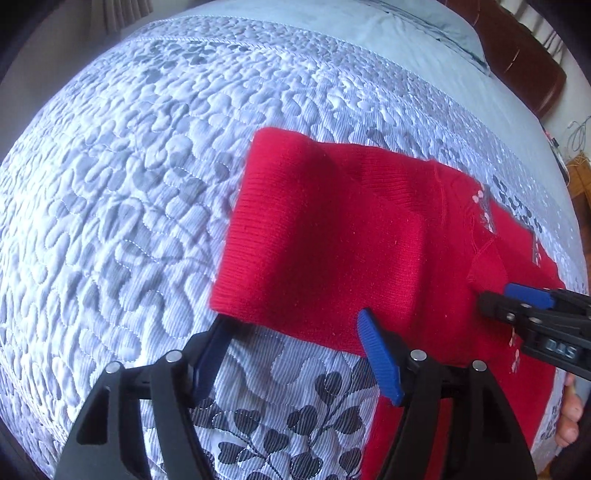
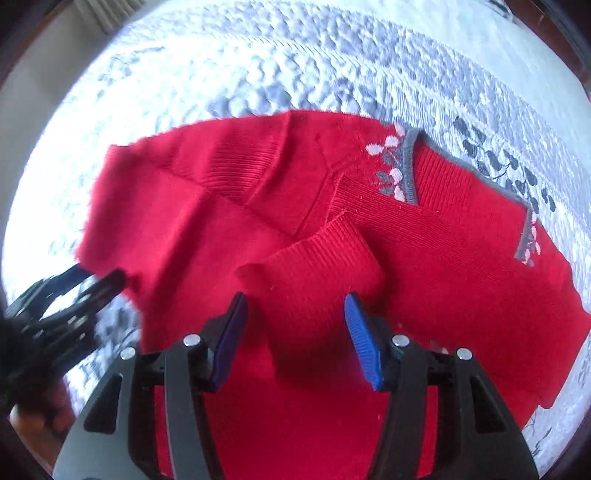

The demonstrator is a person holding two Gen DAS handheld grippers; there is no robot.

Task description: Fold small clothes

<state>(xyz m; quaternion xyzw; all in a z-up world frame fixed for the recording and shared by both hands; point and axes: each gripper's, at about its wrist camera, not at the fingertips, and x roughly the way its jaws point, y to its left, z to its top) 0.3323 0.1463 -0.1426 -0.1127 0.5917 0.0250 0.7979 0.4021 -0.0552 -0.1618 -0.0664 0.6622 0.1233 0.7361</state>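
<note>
A small red knit sweater (image 1: 343,236) lies on the quilted bedspread, partly folded, with a grey-trimmed neckline and pink flower embroidery (image 2: 399,170). One sleeve cuff (image 2: 314,266) lies folded across its body. My left gripper (image 1: 295,332) is open at the sweater's near hem edge, nothing between its fingers. My right gripper (image 2: 295,314) is open just above the sleeve cuff, empty. The right gripper also shows in the left wrist view (image 1: 517,295), and the left gripper shows in the right wrist view (image 2: 92,284).
The blue-white quilted bedspread (image 1: 129,184) with a dark leaf print covers the bed. A pale blue pillow (image 1: 424,29) and brown headboard (image 1: 528,62) lie at the far right. A wall and curtain stand beyond the bed's far left edge.
</note>
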